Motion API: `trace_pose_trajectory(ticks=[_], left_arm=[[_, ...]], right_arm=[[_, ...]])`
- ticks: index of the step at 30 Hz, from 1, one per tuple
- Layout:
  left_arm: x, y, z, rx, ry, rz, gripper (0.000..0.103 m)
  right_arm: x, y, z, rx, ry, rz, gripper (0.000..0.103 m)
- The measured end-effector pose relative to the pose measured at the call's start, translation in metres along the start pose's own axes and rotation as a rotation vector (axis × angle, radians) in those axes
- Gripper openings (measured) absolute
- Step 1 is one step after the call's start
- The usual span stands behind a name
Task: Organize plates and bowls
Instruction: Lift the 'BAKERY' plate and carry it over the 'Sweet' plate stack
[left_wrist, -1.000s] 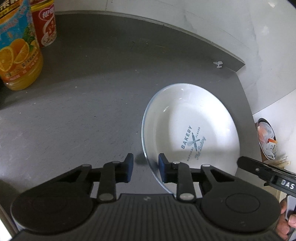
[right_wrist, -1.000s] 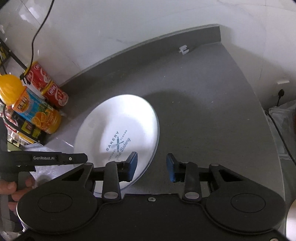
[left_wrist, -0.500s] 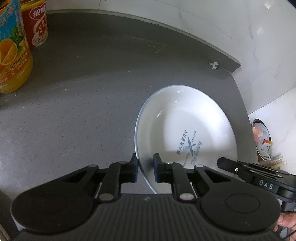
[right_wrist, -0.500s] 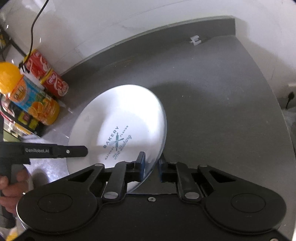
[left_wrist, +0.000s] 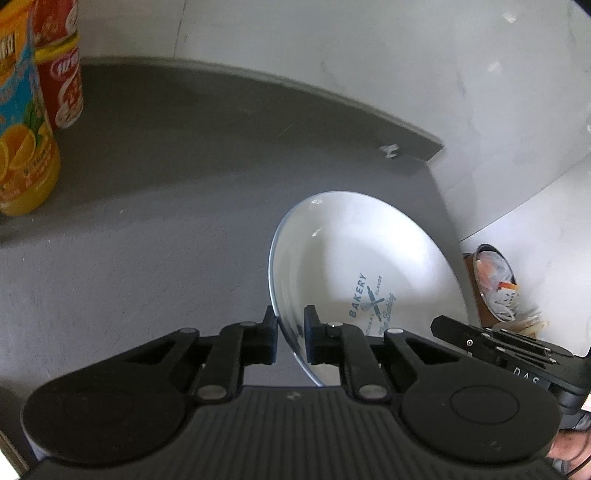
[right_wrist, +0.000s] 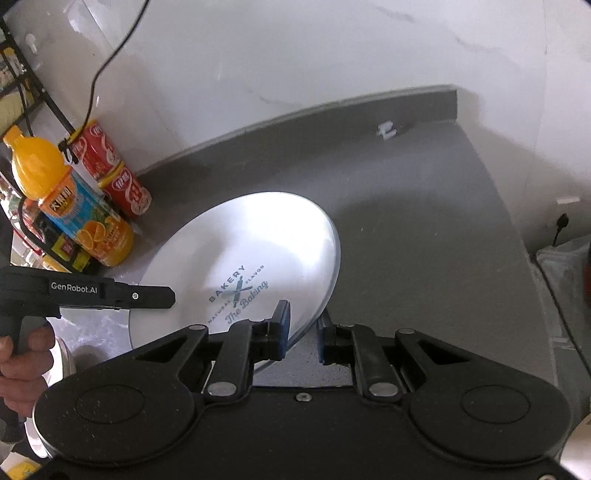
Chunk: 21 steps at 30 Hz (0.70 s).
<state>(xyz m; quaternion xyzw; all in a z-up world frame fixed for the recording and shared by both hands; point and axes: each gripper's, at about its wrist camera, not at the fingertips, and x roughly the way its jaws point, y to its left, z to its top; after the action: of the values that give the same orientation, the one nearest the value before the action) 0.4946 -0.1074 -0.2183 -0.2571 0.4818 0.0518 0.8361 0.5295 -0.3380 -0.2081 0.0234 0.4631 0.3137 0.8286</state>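
Both claws, L (left_wrist: 290, 338) & R (right_wrist: 303, 336), clamped on opposite rims of white plate (right_wrist: 236, 273), betw. pads.

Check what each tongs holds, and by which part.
Both tongs grip the white plate by its rim: left tongs on the plate's left edge, right tongs on the opposite edge.

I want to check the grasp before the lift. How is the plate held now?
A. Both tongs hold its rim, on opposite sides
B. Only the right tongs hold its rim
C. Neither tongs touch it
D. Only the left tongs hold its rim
A: the left tongs and the right tongs each have one finger on either face of the rim of the plate, at opposite edges.
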Motion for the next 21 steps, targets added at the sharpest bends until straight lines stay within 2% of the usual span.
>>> trace_pose_trajectory(ticks=[13, 21], left_arm=[[-0.058, -0.016, 0.0, 0.066, -0.045, -0.08, 0.012], [-0.086, -0.012, -0.006, 0.102, -0.055, -0.104, 0.012]], right_arm=[[-0.07, 0.04, 0.001, -0.012, -0.108, -0.082, 0.014], [-0.089, 0.071, -0.013, 0.009, -0.135, -0.108, 0.014]])
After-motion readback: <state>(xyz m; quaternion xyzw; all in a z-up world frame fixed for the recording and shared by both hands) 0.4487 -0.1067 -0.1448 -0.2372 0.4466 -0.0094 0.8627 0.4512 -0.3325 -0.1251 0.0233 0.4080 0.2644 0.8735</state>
